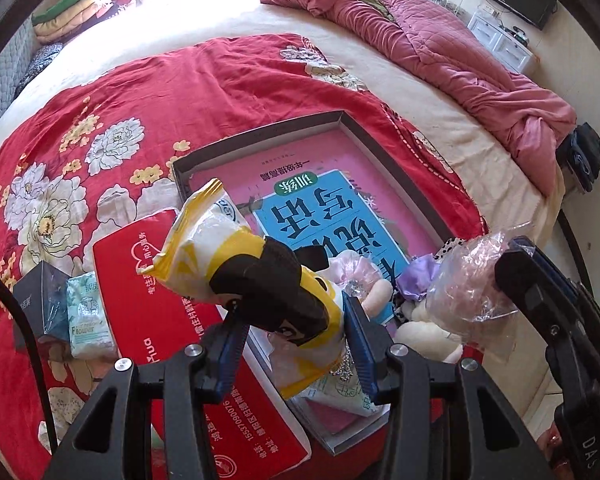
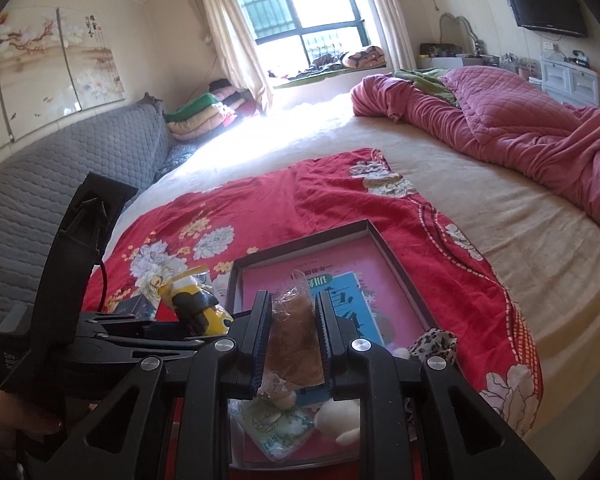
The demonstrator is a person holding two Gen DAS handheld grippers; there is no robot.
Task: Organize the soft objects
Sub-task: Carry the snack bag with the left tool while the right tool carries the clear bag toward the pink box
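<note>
My left gripper [image 1: 296, 316] is shut on a yellow and white soft pack with a black band [image 1: 236, 264], held tilted above the near corner of a shallow grey box [image 1: 260, 132] lined with a pink and blue book. My right gripper [image 2: 290, 332] is shut on a clear bag with a brownish soft thing [image 2: 296, 340] inside, also over the box [image 2: 300, 246]; the same bag [image 1: 472, 284] shows at the right of the left wrist view. In the box's near end lie a cream plush toy [image 1: 432, 336], a purple cloth [image 1: 418, 280] and a tissue pack [image 2: 272, 424].
The box rests on a red flowered cloth [image 1: 140, 96] on a cream bed. Left of the box lie a red flat pack [image 1: 156, 300], a green-white tissue pack [image 1: 88, 316] and a dark small box [image 1: 40, 300]. A pink quilt [image 1: 440, 48] is heaped at the far right.
</note>
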